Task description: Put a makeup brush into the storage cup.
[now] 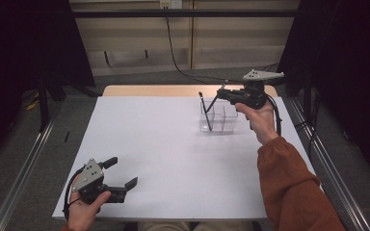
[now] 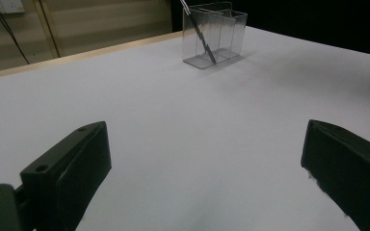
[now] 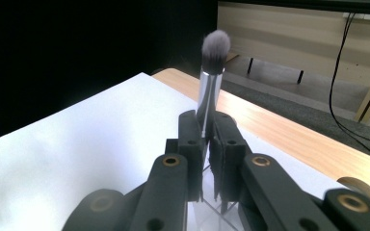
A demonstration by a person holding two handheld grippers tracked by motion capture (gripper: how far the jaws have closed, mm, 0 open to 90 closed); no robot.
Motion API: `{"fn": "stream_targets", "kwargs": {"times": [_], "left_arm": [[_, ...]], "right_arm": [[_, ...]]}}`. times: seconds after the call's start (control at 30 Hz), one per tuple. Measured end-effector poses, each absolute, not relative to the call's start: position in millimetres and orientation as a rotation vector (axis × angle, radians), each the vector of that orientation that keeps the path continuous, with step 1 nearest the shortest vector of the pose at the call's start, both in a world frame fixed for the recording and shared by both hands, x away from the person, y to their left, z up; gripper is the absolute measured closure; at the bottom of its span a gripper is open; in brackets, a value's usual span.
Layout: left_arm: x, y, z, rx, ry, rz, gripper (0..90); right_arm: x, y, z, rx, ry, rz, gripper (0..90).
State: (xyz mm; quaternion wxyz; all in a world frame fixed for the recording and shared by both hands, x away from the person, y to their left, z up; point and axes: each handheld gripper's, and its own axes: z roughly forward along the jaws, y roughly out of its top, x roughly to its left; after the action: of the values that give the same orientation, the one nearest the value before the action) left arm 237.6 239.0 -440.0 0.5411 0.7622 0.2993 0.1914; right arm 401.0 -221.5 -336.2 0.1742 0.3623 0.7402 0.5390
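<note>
While the left gripper point(image 1: 120, 175) idles spread at 7 o'clock, the right gripper point(image 3: 207, 132) pinches a makeup brush point(image 3: 211, 82) over the clear organizer point(image 1: 219, 118) at 1 o'clock.

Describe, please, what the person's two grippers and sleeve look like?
Both grippers are black, each topped by a grey three-cornered plate with small holes. The left gripper has blocky black jaws; the right gripper shows brass-coloured pivot pins and trails a black cable. The sleeve is rust-orange.
</note>
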Motion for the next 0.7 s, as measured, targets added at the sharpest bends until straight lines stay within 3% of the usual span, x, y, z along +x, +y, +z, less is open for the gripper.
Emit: {"fn": "stream_targets", "kwargs": {"times": [0.7], "left_arm": [[238.5, 240.4, -440.4, 1.807, 0.715, 0.456, 3.1]], "right_arm": [[417.9, -212.6, -358.2, 1.078, 2.164, 1.421, 84.2]]}}
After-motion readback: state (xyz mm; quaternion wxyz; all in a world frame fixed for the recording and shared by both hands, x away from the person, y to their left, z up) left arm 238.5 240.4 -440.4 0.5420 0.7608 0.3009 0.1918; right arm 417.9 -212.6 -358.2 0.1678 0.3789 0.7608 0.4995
